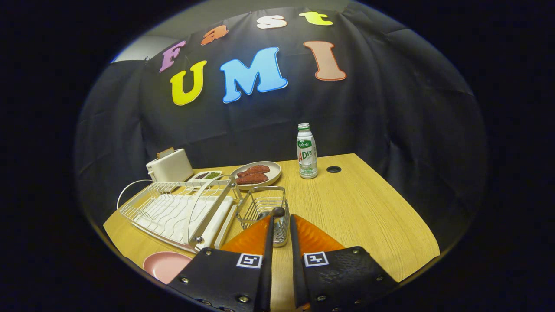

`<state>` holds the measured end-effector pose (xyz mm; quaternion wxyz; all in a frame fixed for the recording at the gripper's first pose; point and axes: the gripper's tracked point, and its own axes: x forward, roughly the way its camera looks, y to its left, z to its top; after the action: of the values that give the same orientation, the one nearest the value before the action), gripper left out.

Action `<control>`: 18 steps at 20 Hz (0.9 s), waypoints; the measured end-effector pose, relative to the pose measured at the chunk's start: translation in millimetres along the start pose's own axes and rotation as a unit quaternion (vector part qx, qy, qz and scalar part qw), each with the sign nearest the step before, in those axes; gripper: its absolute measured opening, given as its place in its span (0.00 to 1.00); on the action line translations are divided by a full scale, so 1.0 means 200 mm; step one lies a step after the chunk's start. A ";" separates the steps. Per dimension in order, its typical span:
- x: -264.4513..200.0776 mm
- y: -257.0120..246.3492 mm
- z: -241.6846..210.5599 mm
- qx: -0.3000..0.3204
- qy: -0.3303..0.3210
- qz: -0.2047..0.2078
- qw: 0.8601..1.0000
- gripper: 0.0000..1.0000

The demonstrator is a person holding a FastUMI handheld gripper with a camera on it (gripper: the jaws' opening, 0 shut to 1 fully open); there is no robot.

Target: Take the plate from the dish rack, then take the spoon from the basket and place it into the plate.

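Note:
A pink plate lies flat on the wooden table, just left of my fingers and in front of the white dish rack. The small wire basket stands beside the rack's right end, directly ahead of my fingers. A spoon with a dark rounded handle end sticks up at the basket's near corner, and its metal stem runs down the narrow gap between my fingers. My gripper is closed to a thin slit, its orange fingers pressing on the spoon's handle from both sides.
Beyond the rack stand a white toaster, a small two-part dish and a beige plate of reddish meat. A white and green bottle stands farther right, near a round cable hole. Bare table stretches right of the basket.

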<state>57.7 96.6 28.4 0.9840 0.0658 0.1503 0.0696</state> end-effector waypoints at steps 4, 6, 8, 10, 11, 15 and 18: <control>0.10 0.00 0.06 -0.006 -0.015 0.007 1.000 0.20; 0.14 0.01 0.09 0.002 -0.022 0.012 1.000 0.21; 0.18 0.00 0.09 0.008 -0.023 0.019 1.000 0.20; 0.20 0.01 0.09 0.011 -0.022 0.025 0.999 0.21; 0.20 0.01 0.11 0.010 -0.027 0.025 0.999 0.21; 0.24 0.04 0.13 0.008 -0.025 0.024 0.999 0.20; 0.20 0.04 0.13 0.012 -0.011 0.019 1.000 0.15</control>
<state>101.7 108.7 43.5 0.9833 0.0812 0.1385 0.0860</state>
